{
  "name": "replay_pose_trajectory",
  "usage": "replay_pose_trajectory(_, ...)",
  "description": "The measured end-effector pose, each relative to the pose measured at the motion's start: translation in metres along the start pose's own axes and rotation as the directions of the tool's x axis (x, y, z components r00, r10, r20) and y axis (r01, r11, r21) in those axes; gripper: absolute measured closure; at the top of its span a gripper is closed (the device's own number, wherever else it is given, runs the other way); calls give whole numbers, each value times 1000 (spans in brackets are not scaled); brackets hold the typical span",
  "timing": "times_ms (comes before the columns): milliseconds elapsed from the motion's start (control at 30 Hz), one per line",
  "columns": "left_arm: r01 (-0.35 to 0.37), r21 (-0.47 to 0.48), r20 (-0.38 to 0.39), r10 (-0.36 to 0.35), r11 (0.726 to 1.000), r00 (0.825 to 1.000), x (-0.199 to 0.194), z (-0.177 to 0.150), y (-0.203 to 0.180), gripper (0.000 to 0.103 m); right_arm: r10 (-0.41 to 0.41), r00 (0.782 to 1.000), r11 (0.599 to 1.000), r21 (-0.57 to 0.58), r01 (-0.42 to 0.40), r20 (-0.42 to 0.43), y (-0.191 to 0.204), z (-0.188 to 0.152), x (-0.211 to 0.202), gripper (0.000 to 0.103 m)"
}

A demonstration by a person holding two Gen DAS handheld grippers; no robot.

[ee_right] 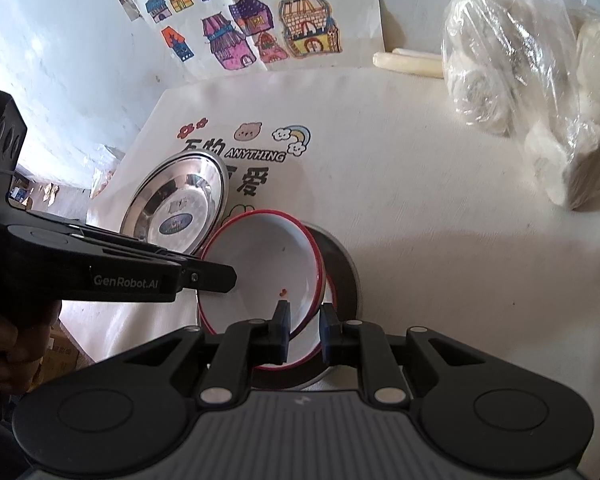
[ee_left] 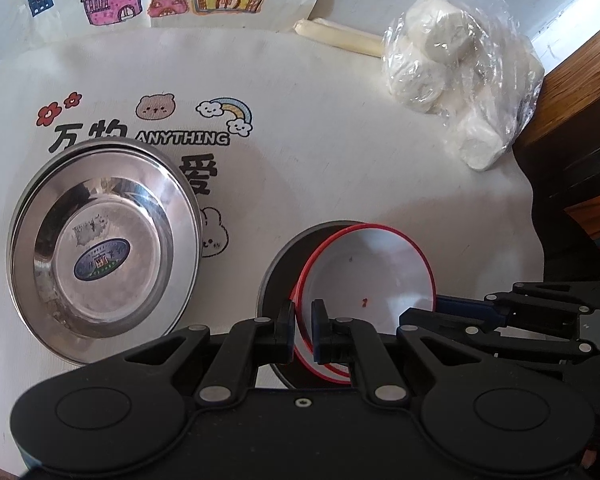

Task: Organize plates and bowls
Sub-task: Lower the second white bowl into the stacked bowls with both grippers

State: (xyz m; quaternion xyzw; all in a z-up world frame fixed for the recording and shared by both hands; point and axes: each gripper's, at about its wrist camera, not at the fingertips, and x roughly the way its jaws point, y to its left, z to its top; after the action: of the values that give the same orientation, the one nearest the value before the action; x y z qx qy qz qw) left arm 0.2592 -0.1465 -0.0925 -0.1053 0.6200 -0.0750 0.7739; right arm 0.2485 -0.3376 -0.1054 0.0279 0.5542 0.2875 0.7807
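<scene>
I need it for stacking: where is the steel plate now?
In the left wrist view, the steel plate lies on the printed cloth, left of the red-rimmed white bowl.

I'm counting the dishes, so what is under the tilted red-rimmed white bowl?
Under the red-rimmed white bowl sits a second red-rimmed bowl, and below both a dark plate. Anything beneath that is covered.

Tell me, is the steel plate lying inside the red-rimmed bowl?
No. In the left wrist view the steel plate lies apart on the cloth, to the left of the red-rimmed bowl.
</scene>
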Motion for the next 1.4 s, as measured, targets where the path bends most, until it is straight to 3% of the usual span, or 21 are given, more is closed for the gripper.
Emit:
replay_pose_trajectory(933, -17, 0, -42, 17, 1000, 999, 11, 2, 2, 95, 9, 998, 1000, 9, -8, -62, -1, 2, 14, 85)
replay_pose_trajectory(1333, -24, 13, -44, 25, 1000, 999, 11, 1, -1, 95, 11, 997, 1000, 12, -10, -72, -2, 2, 16, 82)
replay_pose_trajectory(1400, -24, 16, -42, 24, 1000, 999, 11, 1, -2, 94, 7, 997, 1000, 14, -6, -76, -2, 1, 16, 78)
